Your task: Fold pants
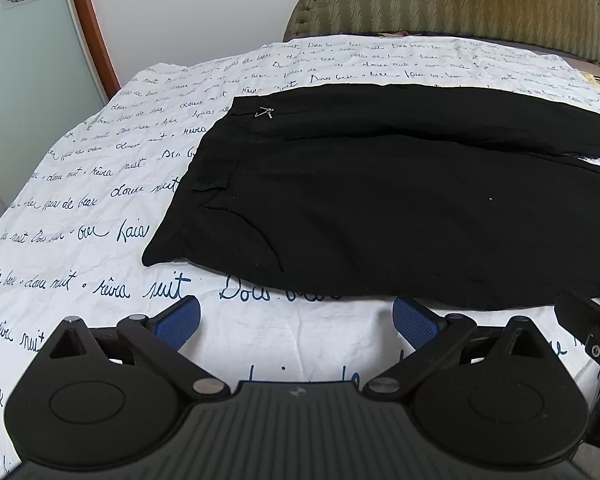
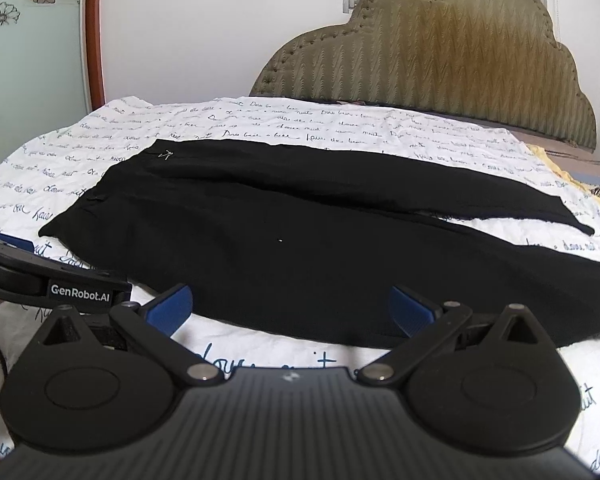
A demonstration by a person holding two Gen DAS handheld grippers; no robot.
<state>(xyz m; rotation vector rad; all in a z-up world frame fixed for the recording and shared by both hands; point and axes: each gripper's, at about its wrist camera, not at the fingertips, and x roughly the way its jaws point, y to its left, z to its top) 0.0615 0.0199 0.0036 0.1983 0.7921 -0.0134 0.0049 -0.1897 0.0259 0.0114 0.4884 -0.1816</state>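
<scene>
Black pants [image 1: 400,200] lie flat across the middle of the bed [image 1: 100,208], waistband toward the left edge, legs running off to the right and splitting apart near the hems. Left tongs [image 1: 296,320] hover at the near edge, spread wide, holding nothing. Right tongs [image 2: 292,308] hover just beside them, spread wide too, empty, blue pads [image 2: 172,308] short of the cloth.
</scene>
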